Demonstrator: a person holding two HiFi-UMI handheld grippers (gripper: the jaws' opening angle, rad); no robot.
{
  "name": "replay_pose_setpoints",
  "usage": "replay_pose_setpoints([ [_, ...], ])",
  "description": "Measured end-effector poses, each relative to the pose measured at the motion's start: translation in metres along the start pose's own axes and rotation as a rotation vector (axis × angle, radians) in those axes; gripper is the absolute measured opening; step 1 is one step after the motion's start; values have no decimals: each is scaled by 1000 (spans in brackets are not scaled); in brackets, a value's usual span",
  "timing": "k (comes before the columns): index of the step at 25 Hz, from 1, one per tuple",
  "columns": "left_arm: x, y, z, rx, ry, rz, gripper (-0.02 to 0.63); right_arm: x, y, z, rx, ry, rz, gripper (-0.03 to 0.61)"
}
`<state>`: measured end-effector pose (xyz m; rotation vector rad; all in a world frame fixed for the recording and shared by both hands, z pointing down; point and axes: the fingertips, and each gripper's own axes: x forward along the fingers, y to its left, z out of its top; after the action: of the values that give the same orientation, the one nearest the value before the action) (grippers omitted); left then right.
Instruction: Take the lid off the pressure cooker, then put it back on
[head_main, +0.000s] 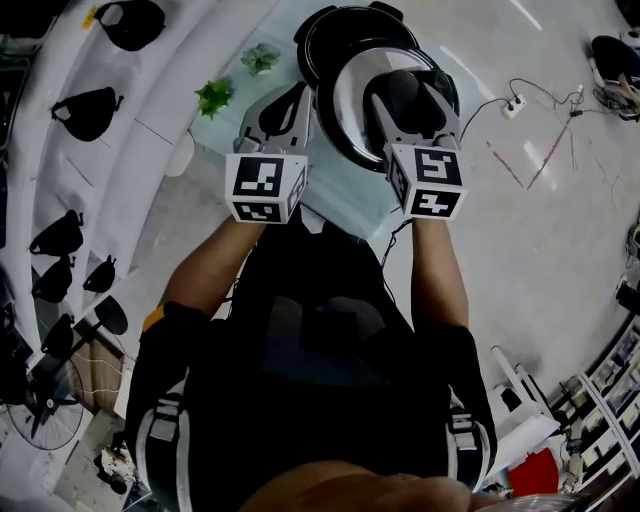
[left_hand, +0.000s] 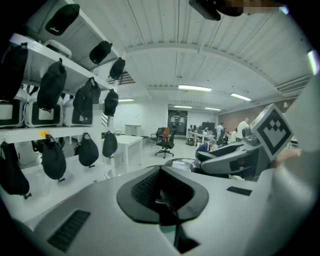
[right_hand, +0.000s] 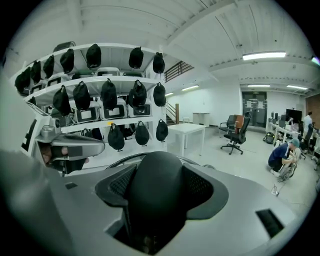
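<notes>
the lid (head_main: 350, 105) of the pressure cooker, a shiny steel disc with a dark rim, is held up in front of the person, tilted, with its top turned toward them. its black domed handle (right_hand: 150, 200) is grasped by the right gripper (head_main: 410, 90). in the right gripper view the ribbed fingers (right_hand: 200, 185) are seen clenched on either side of the handle, and the curve of the lid's rim shows behind it.

the black cooker pot (head_main: 345, 30) stands on the pale desk (head_main: 240, 85), just behind the lid. in the head view its near part is overlapped by the lid; whether the two touch cannot be told.

the left gripper (head_main: 298, 105) is held just beside the lid's left edge. in the left gripper view its fingers (left_hand: 145, 187) are seen pressed together with nothing between them, and part of the shiny lid shows just beyond them, with the right gripper's grey body and marker cube at the right. whether the left gripper touches the lid cannot be told.

two small green plants (head_main: 214, 97) stand on the desk, left of the pot. white shelves (head_main: 60, 150) hung with black bags (head_main: 90, 110) run along the person's left. a white power strip (head_main: 513, 105) with cables lies on the floor at the right. office chairs (left_hand: 165, 140) and white tables are seen farther off in the room.
</notes>
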<state>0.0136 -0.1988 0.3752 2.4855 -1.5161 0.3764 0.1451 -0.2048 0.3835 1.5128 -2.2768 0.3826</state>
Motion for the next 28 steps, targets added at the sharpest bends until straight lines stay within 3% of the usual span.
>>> replay_pose_setpoints([
  [4, -23, -12, -8, -3, 9, 42, 8, -20, 7, -13, -17, 0, 38, 302],
  [9, -41, -21, -23, -4, 31, 40, 8, -42, 18, -31, -22, 15, 41, 302],
  [28, -113, -21, -107, -27, 107, -64, 8, -100, 78, -116, 47, 103, -88, 302],
])
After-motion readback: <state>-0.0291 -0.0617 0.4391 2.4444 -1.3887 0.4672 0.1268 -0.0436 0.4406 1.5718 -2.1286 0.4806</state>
